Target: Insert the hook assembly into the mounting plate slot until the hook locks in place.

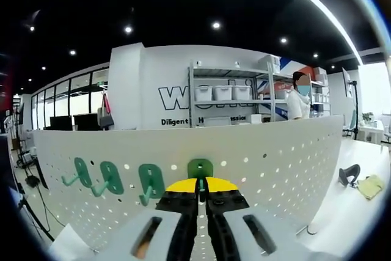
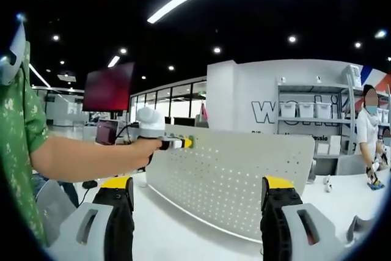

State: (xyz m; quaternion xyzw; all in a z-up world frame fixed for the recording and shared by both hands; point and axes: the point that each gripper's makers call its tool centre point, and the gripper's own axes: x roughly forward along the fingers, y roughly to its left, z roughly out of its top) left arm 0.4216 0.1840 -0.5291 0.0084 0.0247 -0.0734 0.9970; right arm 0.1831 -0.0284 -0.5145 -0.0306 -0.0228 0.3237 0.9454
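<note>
Four green hooks (image 1: 200,169) on one white pegboard (image 1: 275,157); three bins (image 1: 222,93) shelved.

Right tongs (image 2: 200,203) gape wide before the white pegboard (image 2: 232,181); a hand (image 2: 142,149) holds the left tongs (image 2: 183,143) at its top edge.

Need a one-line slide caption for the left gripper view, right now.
Left gripper shut on green hook at the white pegboard, beside three mounted green hooks.

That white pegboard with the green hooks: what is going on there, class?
A person presses a green hook against the white pegboard with the left hand-held gripper, whose jaws are shut on it. Three more green hooks already hang to its left. The right hand-held gripper hangs back, open and empty.
</note>
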